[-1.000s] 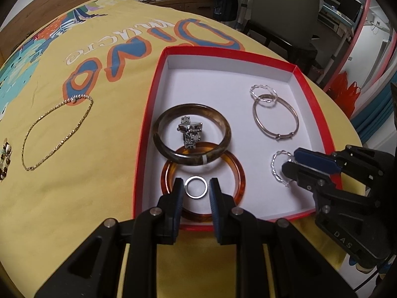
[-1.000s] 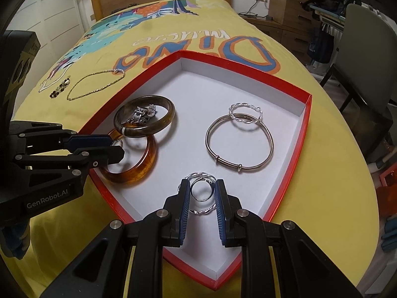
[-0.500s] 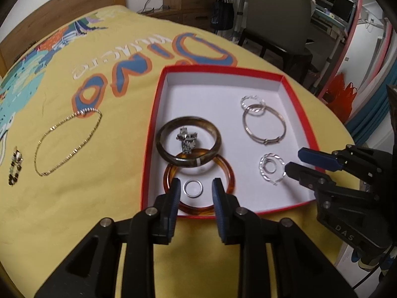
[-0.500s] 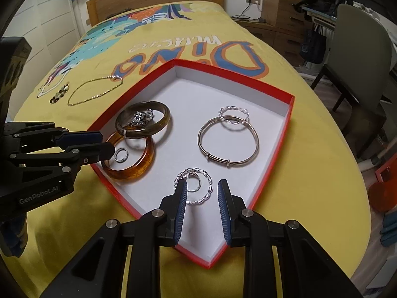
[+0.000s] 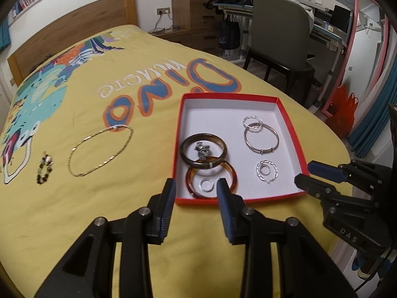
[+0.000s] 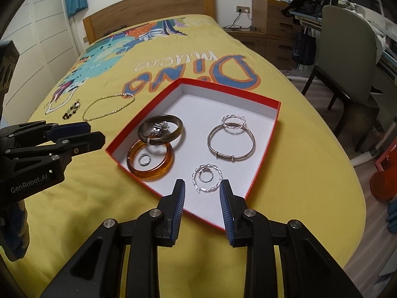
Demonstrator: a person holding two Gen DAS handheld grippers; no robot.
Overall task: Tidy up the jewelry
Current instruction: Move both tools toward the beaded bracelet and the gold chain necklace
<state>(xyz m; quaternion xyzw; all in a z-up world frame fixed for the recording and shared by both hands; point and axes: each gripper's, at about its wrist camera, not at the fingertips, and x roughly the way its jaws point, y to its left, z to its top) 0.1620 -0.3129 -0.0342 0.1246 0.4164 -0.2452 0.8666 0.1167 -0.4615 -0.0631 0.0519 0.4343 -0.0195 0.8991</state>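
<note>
Mostly the jewelry lies in the red box (image 5: 292,134) already; a gold chain (image 5: 99,152) and a beaded piece (image 5: 44,170) wait on the bed. Both grippers, left (image 5: 196,191) and right (image 6: 202,191), are opening, fingers empty.

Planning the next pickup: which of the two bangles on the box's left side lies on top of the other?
The dark brown bangle, with the silver charm piece inside it. Its near edge overlaps the translucent amber bangle, which lies flat on the box floor, ringing a small plain ring.
</note>
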